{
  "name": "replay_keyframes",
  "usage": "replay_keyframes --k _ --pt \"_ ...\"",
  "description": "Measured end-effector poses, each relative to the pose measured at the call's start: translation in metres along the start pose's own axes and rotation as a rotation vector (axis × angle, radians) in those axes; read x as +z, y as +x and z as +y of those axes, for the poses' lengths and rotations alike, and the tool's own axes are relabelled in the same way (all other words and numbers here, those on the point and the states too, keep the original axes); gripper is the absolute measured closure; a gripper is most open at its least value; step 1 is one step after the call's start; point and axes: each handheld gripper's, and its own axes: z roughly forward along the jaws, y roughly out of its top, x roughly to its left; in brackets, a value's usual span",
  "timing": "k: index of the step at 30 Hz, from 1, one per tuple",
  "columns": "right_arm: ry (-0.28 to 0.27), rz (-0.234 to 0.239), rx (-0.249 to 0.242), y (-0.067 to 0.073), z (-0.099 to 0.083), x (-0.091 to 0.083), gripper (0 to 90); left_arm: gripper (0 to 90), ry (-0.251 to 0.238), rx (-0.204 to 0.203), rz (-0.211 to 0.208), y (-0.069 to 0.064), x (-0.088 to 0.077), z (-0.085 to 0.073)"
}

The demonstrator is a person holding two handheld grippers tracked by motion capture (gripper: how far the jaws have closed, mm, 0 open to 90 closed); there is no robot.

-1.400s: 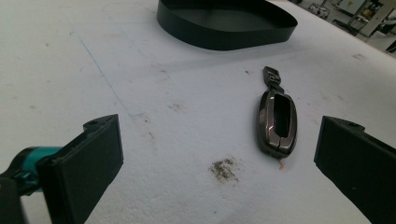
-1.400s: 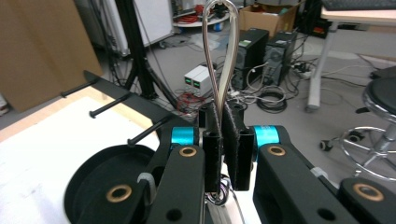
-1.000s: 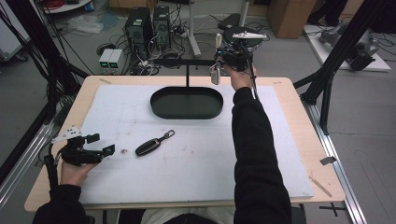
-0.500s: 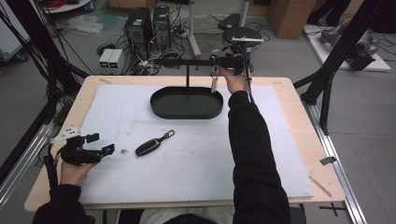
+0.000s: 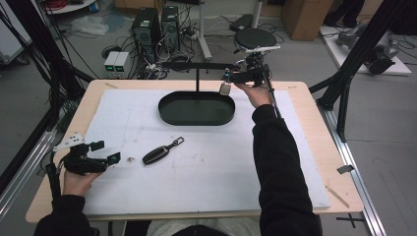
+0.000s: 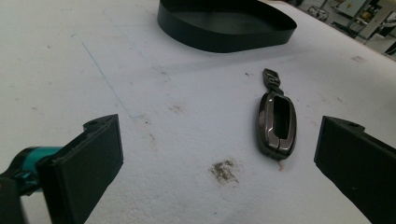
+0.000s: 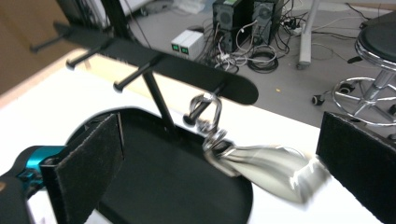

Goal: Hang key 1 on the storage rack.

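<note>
Silver key fob (image 7: 268,170) on rack peg (image 7: 198,111), loose between just-spread right hand-held gripper (image 7: 219,172) jaws.

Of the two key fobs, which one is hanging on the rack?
The silver key fob, hanging by its ring from a peg of the black rack. The dark key fob lies flat on the table.

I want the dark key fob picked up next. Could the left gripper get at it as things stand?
Probably yes. The left gripper is open and faces the dark key fob, which lies alone on the white mat with nothing between them.
</note>
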Motion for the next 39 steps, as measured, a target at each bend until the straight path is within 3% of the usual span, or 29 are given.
replay_keyframes --k 3,10,24,39 --pt "-0.038 0.014 -0.021 0.002 -0.006 -0.010 0.7 1.7 -0.001 0.000 0.000 0.000 0.000 0.000" --pt "0.007 0.023 -0.051 -0.002 -0.028 -0.025 0.7 1.7 0.003 0.003 -0.002 -0.001 0.000 0.000" --pt "0.015 0.032 -0.102 0.003 -0.056 -0.058 0.7 1.7 0.004 0.002 0.001 -0.001 0.001 0.000" --pt "0.028 0.066 -0.124 0.015 -0.092 -0.072 0.7 1.7 0.005 0.003 0.003 -0.001 0.001 0.000"
